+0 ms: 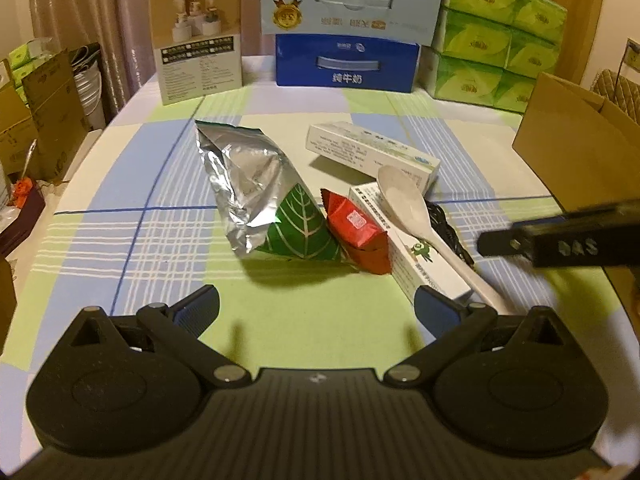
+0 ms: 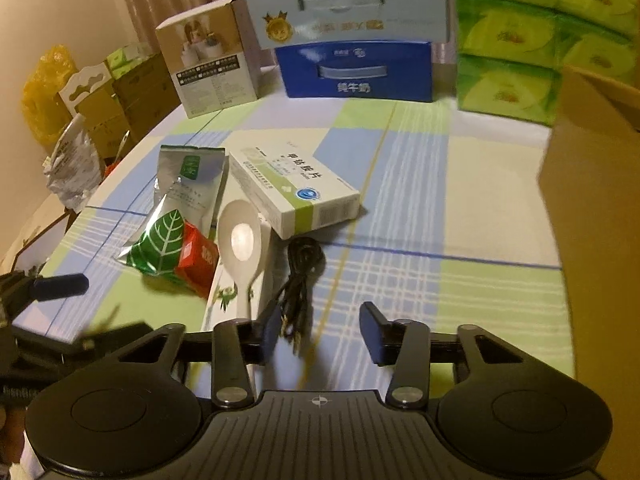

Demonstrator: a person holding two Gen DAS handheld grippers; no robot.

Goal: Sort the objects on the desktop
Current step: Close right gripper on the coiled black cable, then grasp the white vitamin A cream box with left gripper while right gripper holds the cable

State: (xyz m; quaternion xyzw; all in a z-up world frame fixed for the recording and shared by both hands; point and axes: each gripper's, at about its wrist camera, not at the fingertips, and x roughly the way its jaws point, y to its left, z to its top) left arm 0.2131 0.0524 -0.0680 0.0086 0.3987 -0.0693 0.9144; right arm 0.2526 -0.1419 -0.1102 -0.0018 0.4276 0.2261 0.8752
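While both jaws gape, spoon (image 2: 240, 240) atop long box (image 1: 416, 248), cable (image 2: 298, 276) beside

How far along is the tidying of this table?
Nothing looks sorted yet. The foil bag, red packet, spoon, black cable and medicine box lie clustered on the tablecloth. The left gripper and right gripper hover open and empty. Everything remains to sort.

Illumination is dim, warm and yellowish, from overhead. Soft shadows fall toward the near edge of the table (image 1: 120, 208). Glare appears on the foil bag (image 1: 248, 184) and the spoon (image 2: 240, 236) bowl. Fisheye distortion bends both views, with dark vignetted corners. Motion blur smears the cardboard box (image 2: 592, 184) and the right gripper (image 1: 560, 240).
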